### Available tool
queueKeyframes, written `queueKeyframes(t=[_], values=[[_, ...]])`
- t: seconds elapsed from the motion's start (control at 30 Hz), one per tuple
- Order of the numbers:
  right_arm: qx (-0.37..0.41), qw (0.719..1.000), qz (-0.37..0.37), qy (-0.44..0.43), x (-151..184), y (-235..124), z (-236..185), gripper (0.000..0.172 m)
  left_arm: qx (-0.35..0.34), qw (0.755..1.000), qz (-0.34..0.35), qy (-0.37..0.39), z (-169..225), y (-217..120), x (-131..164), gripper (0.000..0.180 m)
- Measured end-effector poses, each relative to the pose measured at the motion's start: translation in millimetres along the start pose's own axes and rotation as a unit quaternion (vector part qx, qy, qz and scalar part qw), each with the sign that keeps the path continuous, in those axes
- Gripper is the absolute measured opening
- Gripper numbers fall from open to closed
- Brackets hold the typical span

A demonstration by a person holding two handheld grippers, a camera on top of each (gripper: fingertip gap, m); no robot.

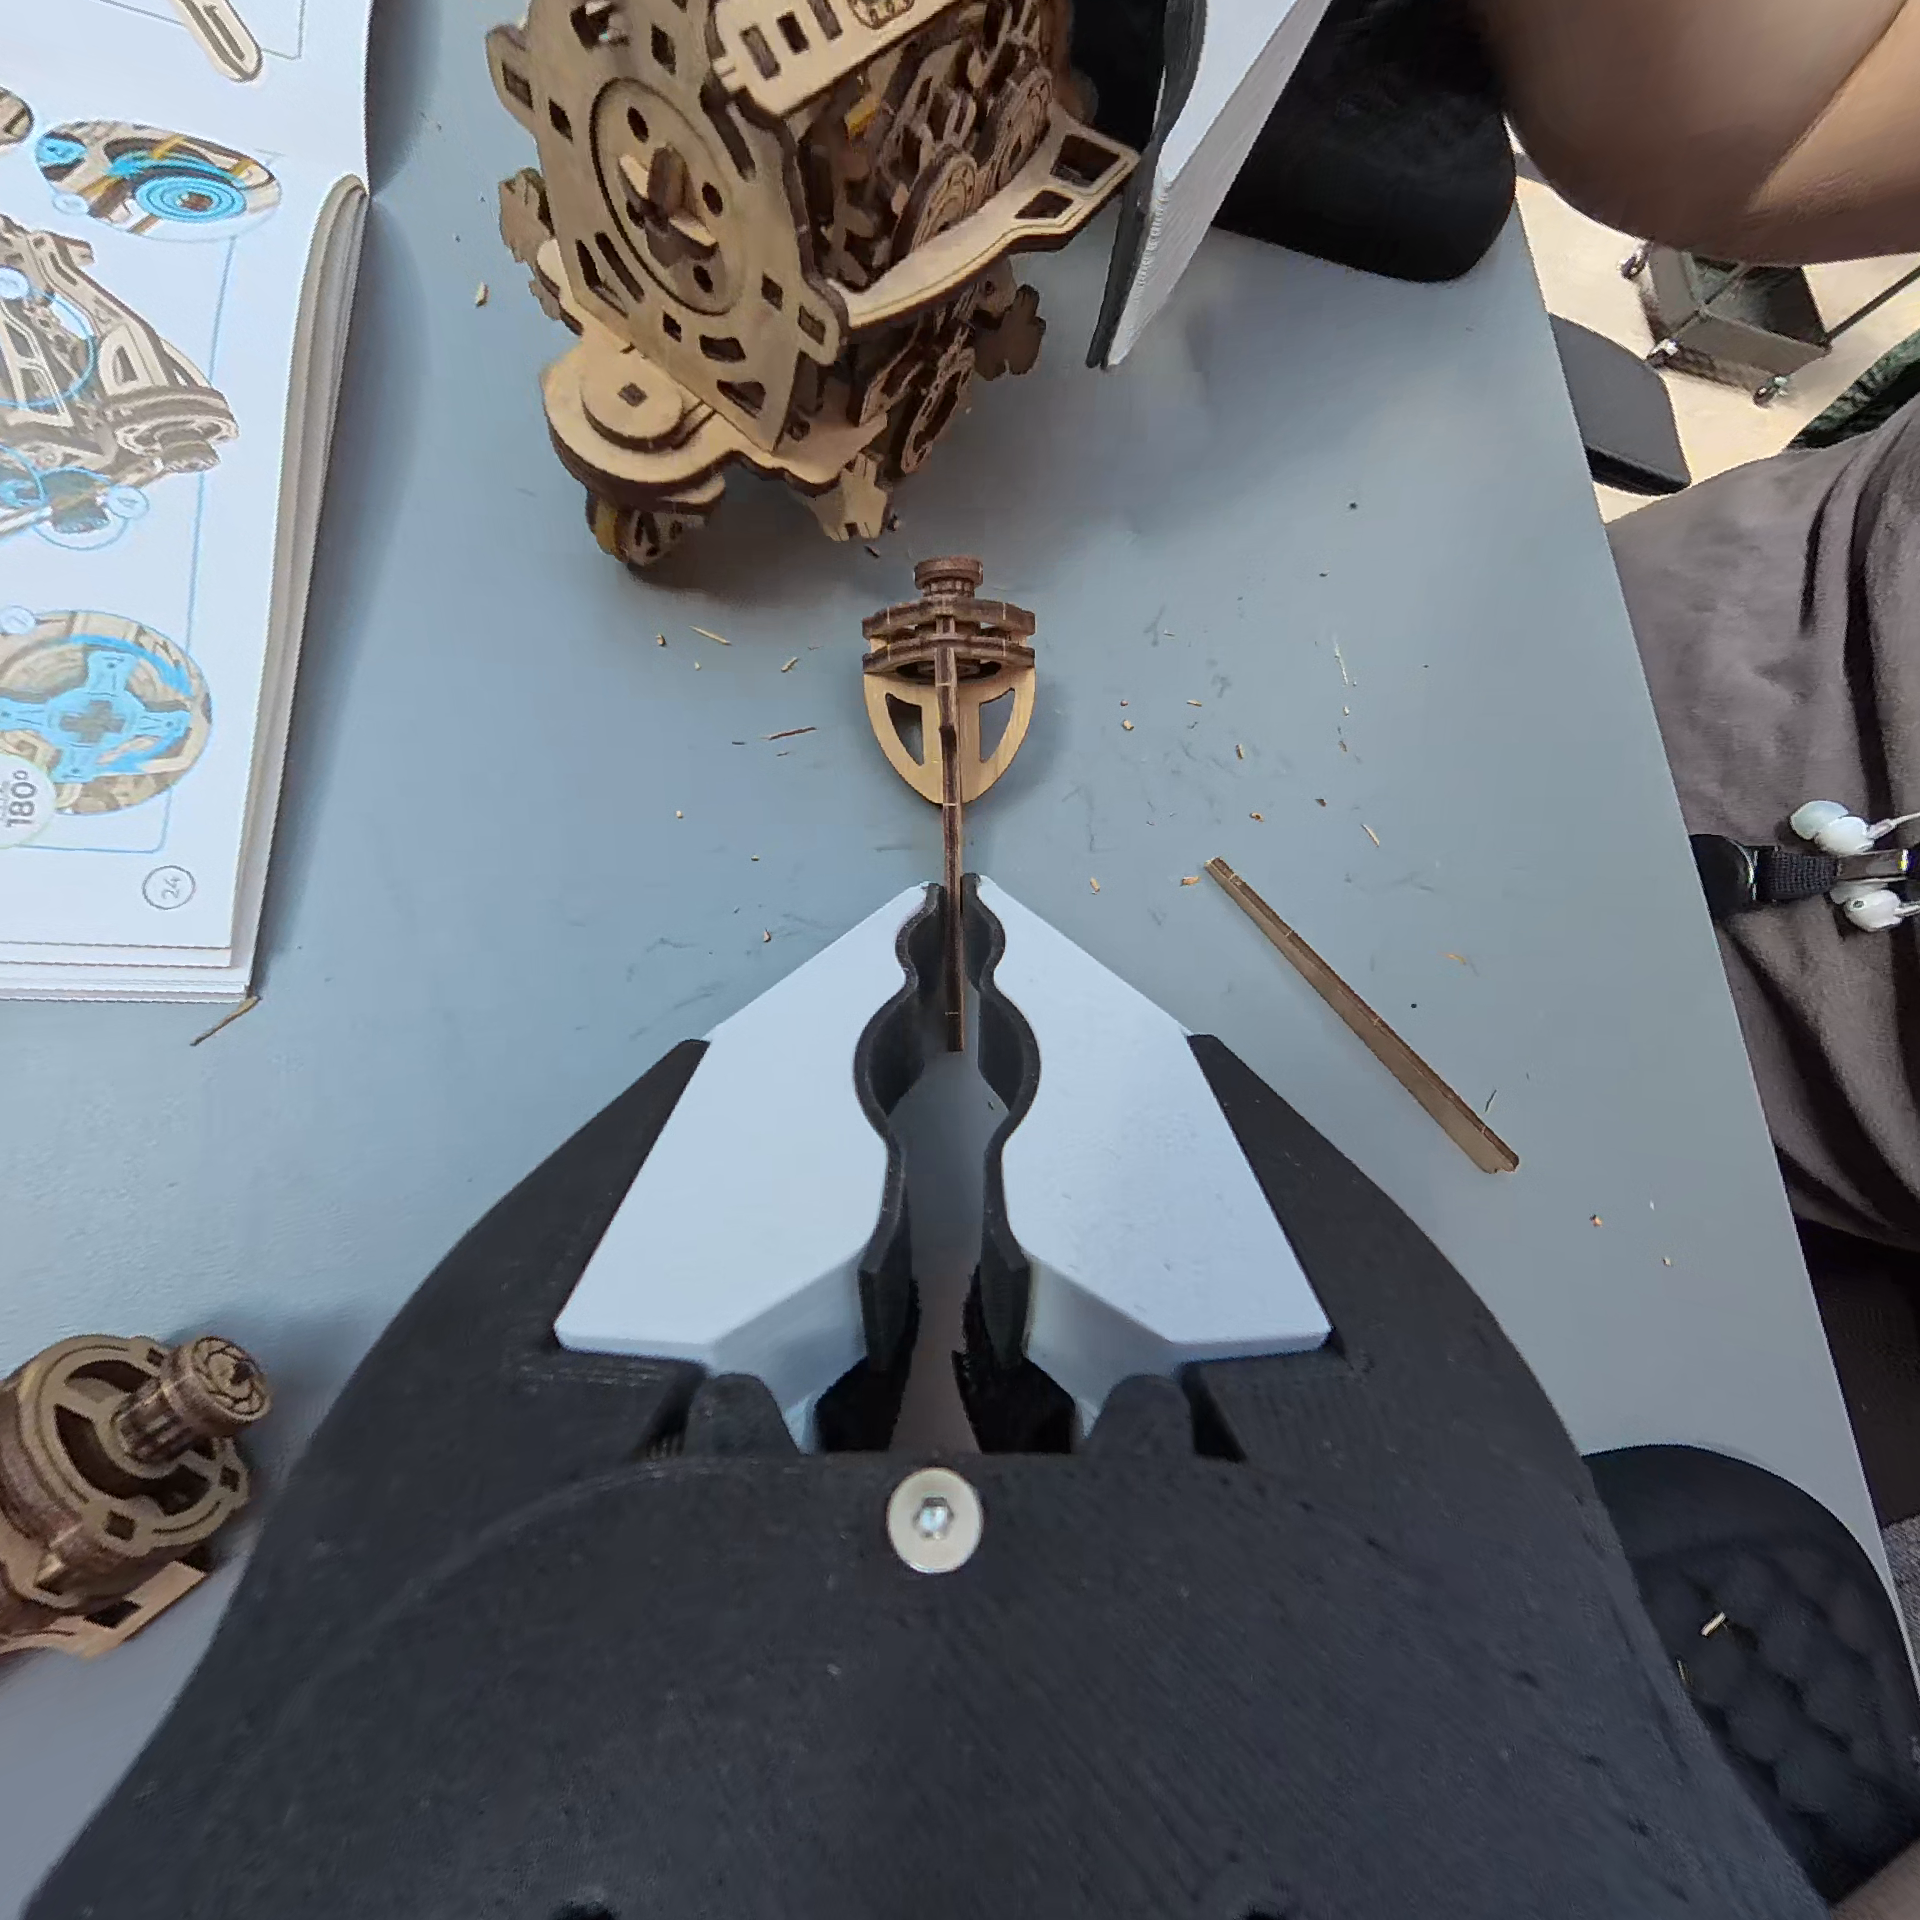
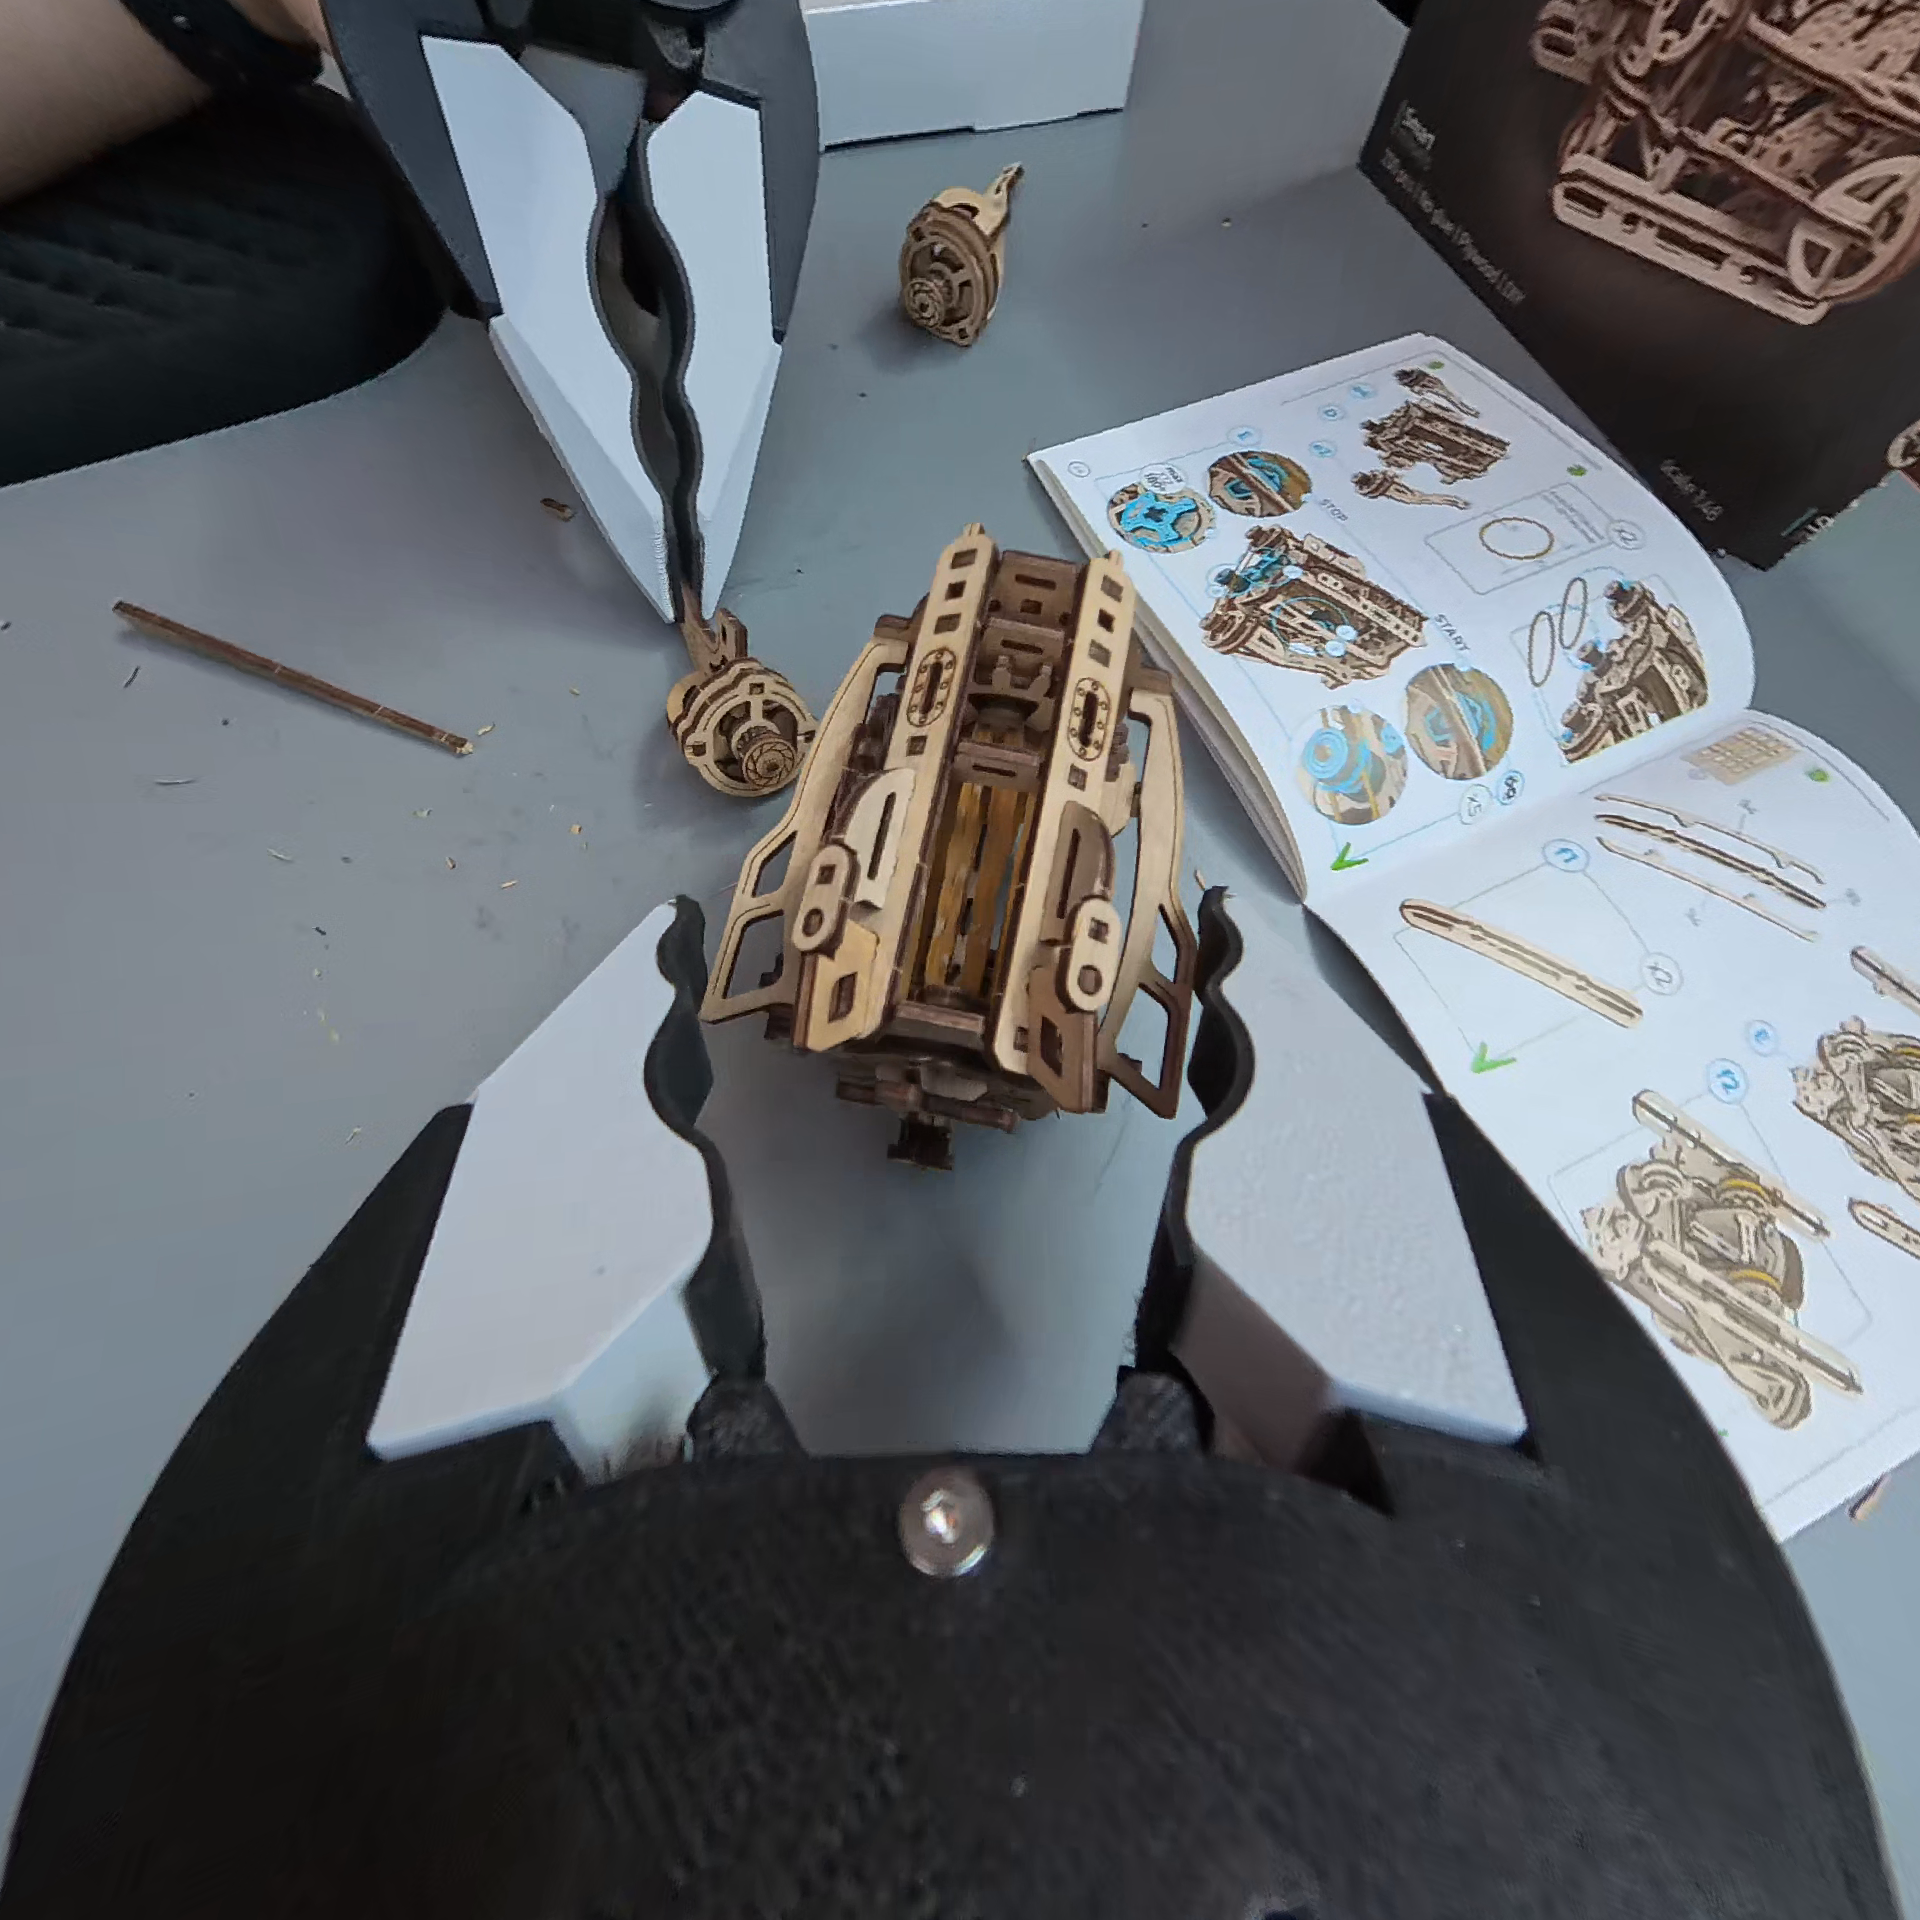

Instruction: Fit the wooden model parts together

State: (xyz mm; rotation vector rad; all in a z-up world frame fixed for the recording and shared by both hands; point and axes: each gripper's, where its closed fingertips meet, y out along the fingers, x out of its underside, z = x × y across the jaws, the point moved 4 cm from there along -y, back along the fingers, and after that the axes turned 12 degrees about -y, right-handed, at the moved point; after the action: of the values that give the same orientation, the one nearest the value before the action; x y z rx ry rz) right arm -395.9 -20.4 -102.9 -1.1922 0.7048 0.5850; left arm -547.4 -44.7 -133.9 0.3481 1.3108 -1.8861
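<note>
Two grippers: both are at work over the grey table (image 2: 260, 987), each on its own piece.
Right gripper (image 2: 951, 997): jaws wide, straddling the large wooden model body (image 2: 956, 862); the right pad looks to touch the frame, the left stands just beside it, so no firm grip yet.
Left gripper (image 1: 951, 904): pinched shut on the thin stem of the small wheel sub-assembly (image 1: 948, 686), whose round end rests on the table just beside the model body.
Loose parts: a wooden stick (image 1: 1361, 1013) lies near the left gripper; another small wheel unit (image 2: 951, 260) waits farther off.
Farthest: the open instruction booklet (image 2: 1455, 831) and the kit box (image 2: 1662, 260).
Progress: body largely built; by my reading, both wheel units and the stick remain to be fitted.
</note>
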Motion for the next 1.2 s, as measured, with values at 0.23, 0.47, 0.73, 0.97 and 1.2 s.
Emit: queueKeyframes(t=[0.23, 0.47, 0.73, 0.97, 1.2], values=[[-0.108, 0.99, 0.02, -0.084, -2, 3, 3, 0.094, 0.031, 0.999, -0.009, -0.011, 9, 3, 0, 0.0], [-0.081, 0.983, 0.136, -0.089, -8, -7, 15, 0.111, 0.071, 0.997, -0.014, -0.018, 23, 10, -4, 0.0], [-0.06, 0.947, 0.316, -0.02, -18, -45, 30, 0.116, 0.125, 0.992, 0.004, -0.017, 41, 20, -14, 0.0], [0.052, 0.938, 0.335, -0.073, -21, -59, 38, 0.115, 0.136, 0.99, 0.026, -0.014, 45, 21, -19, 0.0], [0.077, 0.935, 0.336, -0.081, -23, -67, 31, 0.104, 0.138, 0.989, 0.047, -0.018, 47, 18, -27, 0.0]])
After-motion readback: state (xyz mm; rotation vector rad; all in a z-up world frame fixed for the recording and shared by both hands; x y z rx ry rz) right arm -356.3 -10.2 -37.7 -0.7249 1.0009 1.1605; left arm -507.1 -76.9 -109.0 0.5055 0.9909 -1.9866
